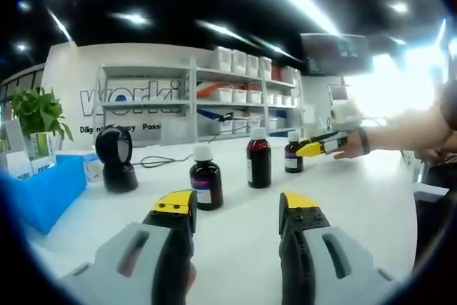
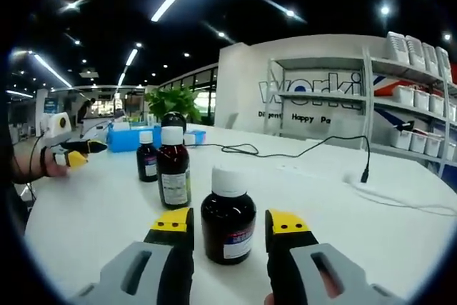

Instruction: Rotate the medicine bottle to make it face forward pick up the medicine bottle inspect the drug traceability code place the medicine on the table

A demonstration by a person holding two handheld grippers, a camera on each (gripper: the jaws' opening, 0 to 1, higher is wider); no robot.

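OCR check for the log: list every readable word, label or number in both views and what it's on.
"worki", cut off by the shelf: large letters on the back wall.
"Happy Pa", cut off: small line under them on the same wall.
"Dili...", "Pass...": the same line in the left gripper view, only partly legible.
Labels on the three medicine bottles: too small and blurred to read.

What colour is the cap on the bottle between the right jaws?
White, on a dark brown bottle; clearest in the right gripper view.

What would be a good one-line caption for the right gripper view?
Open right gripper poised around a dark medicine bottle on a white table, two more bottles standing beyond.
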